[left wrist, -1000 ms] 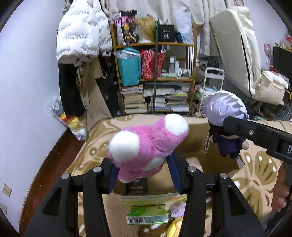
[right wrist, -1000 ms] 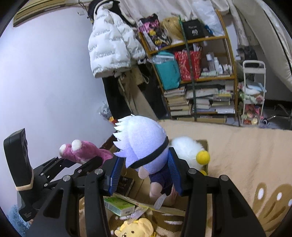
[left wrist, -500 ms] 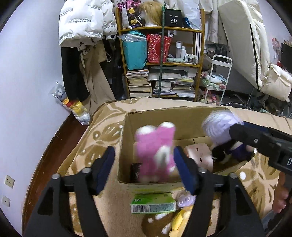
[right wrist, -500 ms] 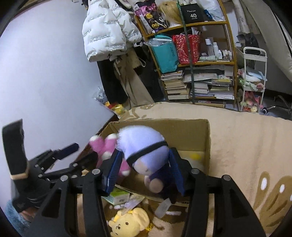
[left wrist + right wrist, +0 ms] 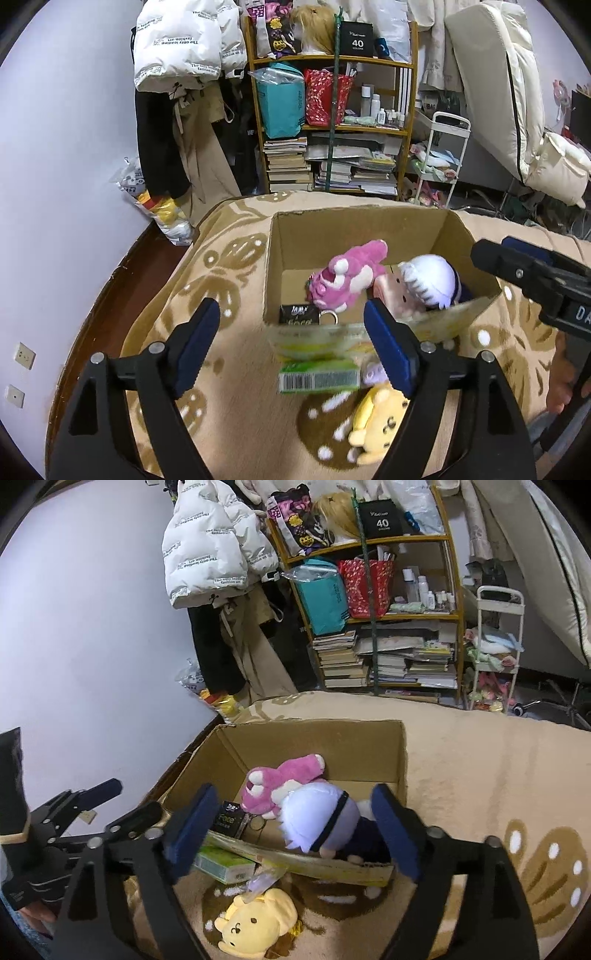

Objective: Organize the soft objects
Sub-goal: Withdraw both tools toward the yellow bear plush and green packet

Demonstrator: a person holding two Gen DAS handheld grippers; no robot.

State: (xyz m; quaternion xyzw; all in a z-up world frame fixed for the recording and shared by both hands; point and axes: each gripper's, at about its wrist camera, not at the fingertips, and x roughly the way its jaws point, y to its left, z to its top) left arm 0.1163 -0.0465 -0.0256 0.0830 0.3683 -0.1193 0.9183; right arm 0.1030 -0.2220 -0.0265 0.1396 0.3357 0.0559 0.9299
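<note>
Left wrist view: the left gripper (image 5: pixel 291 345) is opening, nothing between its 2 fingers. The pink plush (image 5: pixel 345 275) lies in the cardboard box (image 5: pixel 332 229) at frame centre, its long axis slanting from lower left to upper right. Beside it lies the white-haired doll (image 5: pixel 430 280). The right gripper (image 5: pixel 291 830) is also opening, above the doll, not touching it.

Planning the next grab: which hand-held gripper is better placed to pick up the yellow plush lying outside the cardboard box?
Probably the right hand-held gripper: the yellow plush toy lies in plain view just beneath its opening, empty jaws. The left hand-held gripper, also opening and empty, partly hides it behind one finger.
</note>
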